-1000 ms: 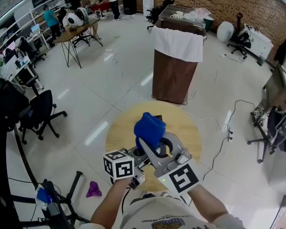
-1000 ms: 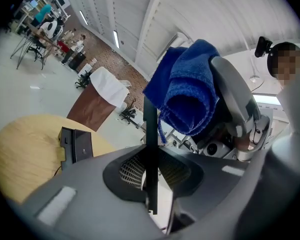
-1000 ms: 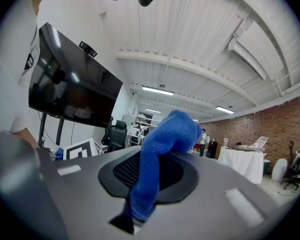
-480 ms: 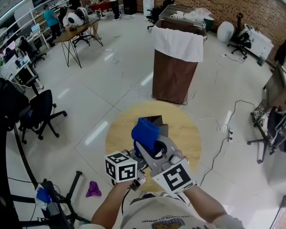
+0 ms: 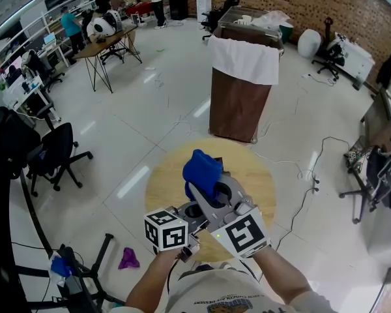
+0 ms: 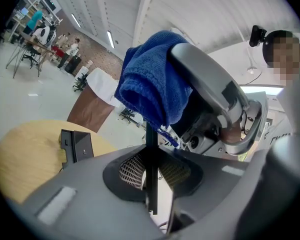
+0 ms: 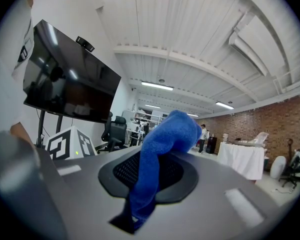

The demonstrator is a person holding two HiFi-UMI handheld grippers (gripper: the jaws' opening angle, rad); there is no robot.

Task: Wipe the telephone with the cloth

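Observation:
In the head view both grippers meet over the round wooden table (image 5: 163, 181). My right gripper (image 5: 205, 186) is shut on a blue cloth (image 5: 202, 168), which bunches up past its tips; the right gripper view shows the cloth (image 7: 162, 149) pinched between the jaws (image 7: 145, 184). My left gripper (image 6: 150, 171) is shut on a thin black telephone part (image 6: 150, 179) seen edge-on. The cloth (image 6: 150, 84) lies over that part's top end, with the right gripper (image 6: 210, 94) behind it. A black telephone base (image 6: 76, 145) sits on the table (image 6: 25, 154).
A brown bin with a white liner (image 5: 243, 83) stands beyond the table. Black office chairs (image 5: 52, 152) are at the left, and a purple rag (image 5: 128, 259) lies on the floor. A large dark monitor (image 7: 65, 79) is beside me. People stand far off by the desks.
The cloth and right gripper drew slightly toward me half a second ago, baring the black base, then slid back away over it. The left gripper has stayed put.

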